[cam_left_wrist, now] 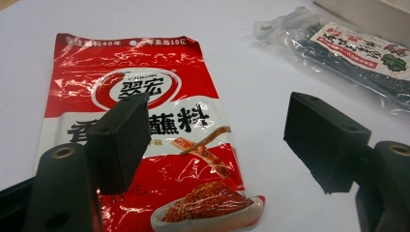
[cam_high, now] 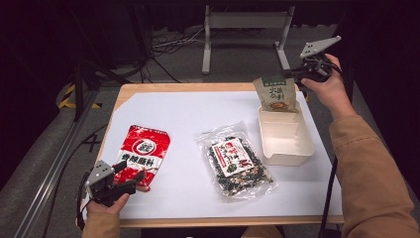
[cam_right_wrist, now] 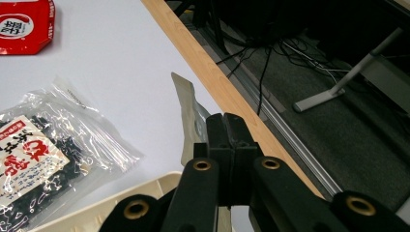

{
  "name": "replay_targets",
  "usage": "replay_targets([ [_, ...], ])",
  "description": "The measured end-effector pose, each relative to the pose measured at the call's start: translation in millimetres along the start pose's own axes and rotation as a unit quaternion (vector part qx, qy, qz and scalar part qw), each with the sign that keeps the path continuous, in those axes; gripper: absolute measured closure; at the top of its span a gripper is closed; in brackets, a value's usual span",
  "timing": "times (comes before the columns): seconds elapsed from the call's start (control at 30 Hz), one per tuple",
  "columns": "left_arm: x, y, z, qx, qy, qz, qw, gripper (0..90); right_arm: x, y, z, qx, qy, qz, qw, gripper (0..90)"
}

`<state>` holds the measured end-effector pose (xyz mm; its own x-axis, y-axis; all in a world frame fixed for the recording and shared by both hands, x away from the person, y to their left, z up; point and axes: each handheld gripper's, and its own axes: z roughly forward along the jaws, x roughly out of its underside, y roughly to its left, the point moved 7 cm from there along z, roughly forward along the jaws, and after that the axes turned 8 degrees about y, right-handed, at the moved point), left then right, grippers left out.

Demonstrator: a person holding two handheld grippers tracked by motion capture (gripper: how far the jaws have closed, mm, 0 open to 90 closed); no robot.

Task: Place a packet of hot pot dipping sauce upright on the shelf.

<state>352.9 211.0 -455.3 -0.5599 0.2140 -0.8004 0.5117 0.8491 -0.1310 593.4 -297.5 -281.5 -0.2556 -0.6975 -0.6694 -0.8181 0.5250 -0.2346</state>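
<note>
My right gripper (cam_high: pixel 292 74) holds a beige-green snack pouch (cam_high: pixel 276 94) by its top corner, hanging upright over the far end of a cream tray (cam_high: pixel 292 148). In the right gripper view the jaws (cam_right_wrist: pixel 227 123) are pressed together on the pouch's silvery edge (cam_right_wrist: pixel 186 111). A red seasoning packet (cam_high: pixel 144 151) lies flat at the front left. My left gripper (cam_high: pixel 131 171) rests low at its near end and is open; in its own view one jaw hovers over the packet (cam_left_wrist: pixel 145 87) and the other over the white surface, nothing between them (cam_left_wrist: pixel 217 140).
A clear bag of dark seaweed snack (cam_high: pixel 237 161) lies in the middle of the white sheet (cam_high: pixel 188 114), between packet and tray. The wooden table edge (cam_right_wrist: pixel 212 72) runs just beyond the pouch. Cables and a metal stand (cam_high: pixel 242 22) are on the floor behind.
</note>
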Motion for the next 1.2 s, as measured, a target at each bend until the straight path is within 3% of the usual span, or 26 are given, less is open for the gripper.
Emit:
replay_targets([
  [0.5, -5.8, -7.0, 6.7, 0.009, 0.003, 0.011, 0.9999, 24.9, 36.1, -3.4, 1.3, 0.016, 0.042, 0.029, 0.9985, 90.0],
  [0.9, -7.1, -7.1, 6.2, 0.011, 0.000, 0.013, 0.9999, 24.9, 38.0, -2.1, 2.7, 0.019, 0.055, 0.036, 0.9977, 89.6],
  [1.2, -10.7, -9.9, 8.8, 0.017, 0.001, 0.018, 0.9997, 24.9, 33.0, 3.7, -5.3, 0.023, 0.036, 0.052, 0.9977, 65.7],
])
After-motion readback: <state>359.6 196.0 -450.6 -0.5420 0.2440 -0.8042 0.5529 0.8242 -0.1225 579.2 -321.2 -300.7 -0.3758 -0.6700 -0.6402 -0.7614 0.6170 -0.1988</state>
